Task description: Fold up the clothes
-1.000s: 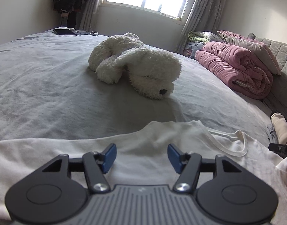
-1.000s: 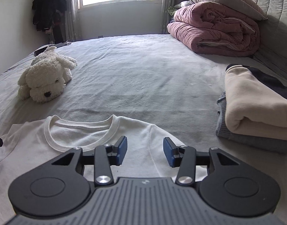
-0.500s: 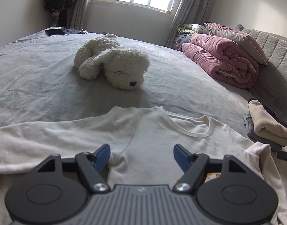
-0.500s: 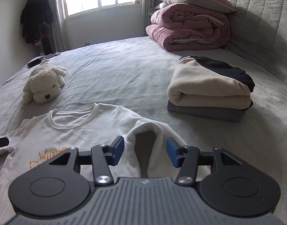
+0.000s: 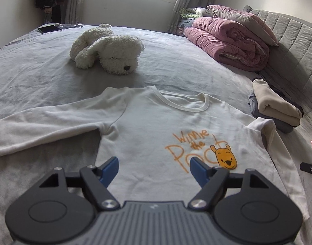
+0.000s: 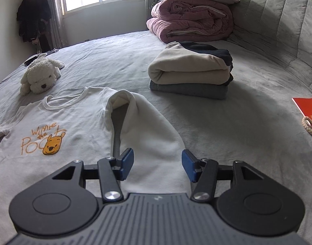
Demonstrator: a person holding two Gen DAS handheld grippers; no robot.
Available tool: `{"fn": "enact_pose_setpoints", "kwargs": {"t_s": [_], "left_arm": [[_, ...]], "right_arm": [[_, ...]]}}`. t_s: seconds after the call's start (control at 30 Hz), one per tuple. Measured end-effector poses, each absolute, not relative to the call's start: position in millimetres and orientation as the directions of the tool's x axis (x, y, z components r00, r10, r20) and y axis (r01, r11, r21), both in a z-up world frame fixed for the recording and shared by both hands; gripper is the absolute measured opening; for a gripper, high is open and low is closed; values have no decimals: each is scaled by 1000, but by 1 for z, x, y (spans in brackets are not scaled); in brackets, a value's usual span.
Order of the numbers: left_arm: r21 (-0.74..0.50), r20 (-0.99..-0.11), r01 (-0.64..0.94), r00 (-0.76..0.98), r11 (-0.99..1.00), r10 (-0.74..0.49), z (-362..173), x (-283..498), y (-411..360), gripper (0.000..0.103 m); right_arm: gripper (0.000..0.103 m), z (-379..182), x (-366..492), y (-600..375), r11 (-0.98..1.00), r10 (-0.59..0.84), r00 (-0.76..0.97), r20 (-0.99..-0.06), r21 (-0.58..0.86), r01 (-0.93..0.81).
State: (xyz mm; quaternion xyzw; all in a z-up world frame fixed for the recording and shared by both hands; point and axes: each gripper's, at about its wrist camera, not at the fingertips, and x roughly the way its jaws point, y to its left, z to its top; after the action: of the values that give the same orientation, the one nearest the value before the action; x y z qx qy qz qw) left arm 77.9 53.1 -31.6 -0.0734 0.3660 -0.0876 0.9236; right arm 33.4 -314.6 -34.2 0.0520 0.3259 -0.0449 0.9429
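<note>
A white long-sleeved shirt [image 5: 147,126] with an orange bear print lies face up on the grey bed [image 5: 33,71]. Its left sleeve stretches out to the left. The right sleeve [image 6: 147,126] is bent back down along the body. My left gripper [image 5: 154,168] hovers open above the shirt's lower front, with nothing between its blue pads. Over the folded-back right sleeve my right gripper [image 6: 157,164] stands open too, holding nothing. A stack of folded clothes [image 6: 189,71] sits on the bed to the right of the shirt.
A white plush dog [image 5: 107,49] lies beyond the collar. Rolled pink bedding [image 6: 188,20] and a pillow rest against the padded headboard [image 6: 278,20]. A red book [image 6: 307,105] and a braided band lie at the right. A phone [image 5: 49,28] is at the far corner.
Both grippers have pulled back toward the shirt's hem and risen, so the print and the bent right sleeve now show. Both stay open.
</note>
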Motion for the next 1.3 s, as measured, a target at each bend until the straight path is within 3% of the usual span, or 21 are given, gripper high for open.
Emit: {"fn": "enact_pose_setpoints", "kwargs": {"t_s": [0.13, 0.4, 0.53, 0.6, 0.67, 0.73, 1.03, 1.3], "left_arm": [[-218, -688, 119, 685, 969, -239, -43, 67, 49, 78], [-348, -679, 106, 657, 932, -328, -49, 59, 42, 78], [-386, -677, 97, 646, 917, -354, -48, 59, 38, 78], [-387, -680, 93, 643, 918, -352, -49, 61, 37, 78], [-383, -684, 90, 641, 919, -348, -50, 63, 36, 78], [-376, -689, 90, 639, 922, -344, -51, 64, 34, 78], [-367, -695, 122, 623, 922, -359, -52, 70, 23, 78], [-361, -695, 161, 611, 919, -380, -51, 75, 12, 78]], "right_arm": [[57, -37, 23, -333, 988, -48, 777, -627, 83, 128], [57, -58, 19, -372, 904, 74, 707, -703, 347, 251], [40, -68, 23, -373, 852, 169, 671, -722, 449, 269], [33, -70, 24, -368, 858, 155, 664, -732, 433, 276], [11, -66, 26, -365, 879, 118, 661, -741, 388, 278], [8, -62, 26, -363, 891, 88, 667, -740, 357, 279], [6, -30, 37, -358, 950, -234, 744, -626, 16, 312], [5, -26, 87, -402, 911, -398, 711, -580, -159, 380]]}}
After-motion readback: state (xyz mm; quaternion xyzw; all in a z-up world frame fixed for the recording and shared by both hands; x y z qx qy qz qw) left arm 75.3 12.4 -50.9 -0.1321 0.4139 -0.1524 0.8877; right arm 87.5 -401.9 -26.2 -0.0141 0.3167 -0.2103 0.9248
